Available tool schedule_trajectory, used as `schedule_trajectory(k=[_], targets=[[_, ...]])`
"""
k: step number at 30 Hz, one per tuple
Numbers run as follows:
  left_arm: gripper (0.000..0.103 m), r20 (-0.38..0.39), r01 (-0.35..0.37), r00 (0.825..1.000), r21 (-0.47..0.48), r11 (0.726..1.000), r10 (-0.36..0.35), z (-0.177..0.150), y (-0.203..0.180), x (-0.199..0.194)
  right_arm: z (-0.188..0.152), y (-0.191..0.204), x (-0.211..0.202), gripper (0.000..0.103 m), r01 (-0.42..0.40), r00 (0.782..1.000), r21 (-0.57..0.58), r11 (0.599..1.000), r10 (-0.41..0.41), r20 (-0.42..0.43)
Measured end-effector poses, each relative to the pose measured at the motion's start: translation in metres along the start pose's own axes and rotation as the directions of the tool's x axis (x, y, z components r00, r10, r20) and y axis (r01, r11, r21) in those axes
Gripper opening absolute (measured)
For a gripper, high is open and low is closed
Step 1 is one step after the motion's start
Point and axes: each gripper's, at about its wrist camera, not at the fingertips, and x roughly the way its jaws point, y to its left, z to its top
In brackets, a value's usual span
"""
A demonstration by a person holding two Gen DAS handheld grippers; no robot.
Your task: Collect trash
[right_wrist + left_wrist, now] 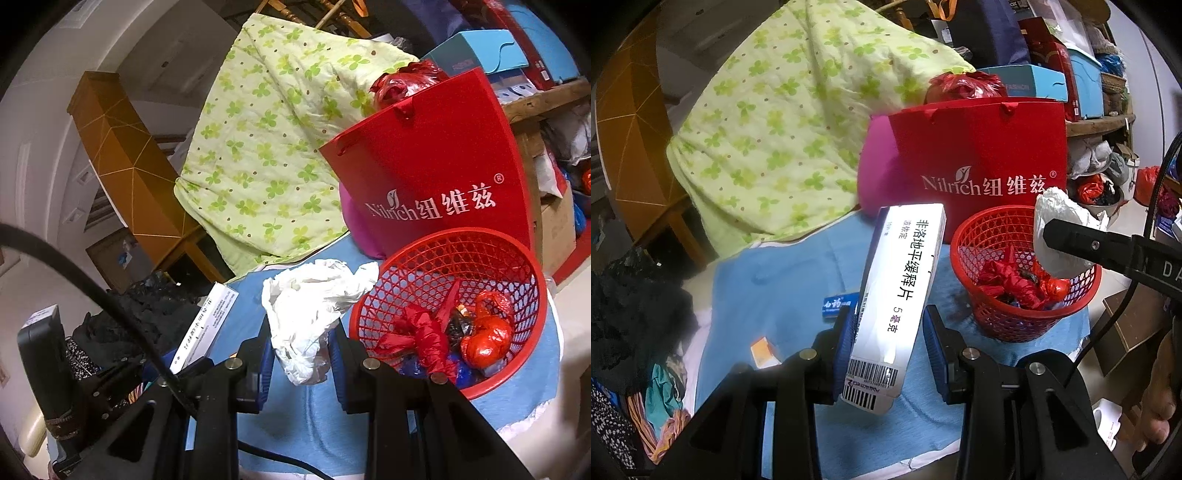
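Note:
My left gripper (889, 334) is shut on a long white medicine box (897, 295) with black Chinese print, held up just left of the red mesh basket (986, 314). My right gripper (301, 345) is shut on a crumpled white plastic bag (314, 306), left of the basket's rim (373, 288). In the left wrist view that bag (1060, 225) hangs over the basket's right side from the right gripper's black finger (1082, 242). Red wrappers (484, 339) lie inside the basket. The medicine box (207, 325) shows at the left of the right wrist view.
A red Nilrich paper bag (979, 155) stands right behind the basket on the blue cloth (790, 280). A green clover quilt (783, 122) lies behind. A small blue box (840, 304) and an orange packet (764, 350) lie on the cloth. Dark clothes (635, 306) pile up left.

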Motion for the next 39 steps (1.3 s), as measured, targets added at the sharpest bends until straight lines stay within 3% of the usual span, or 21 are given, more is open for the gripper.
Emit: schedule_trajectory(k=[39], targets=[[0.04,-0.003,0.083,0.997,0.113,0.99,-0.083,0.014,-0.053,0.011,0.012,-0.052,-0.032,0.029,0.074,0.994,0.097,0.993,-0.081,0.075]])
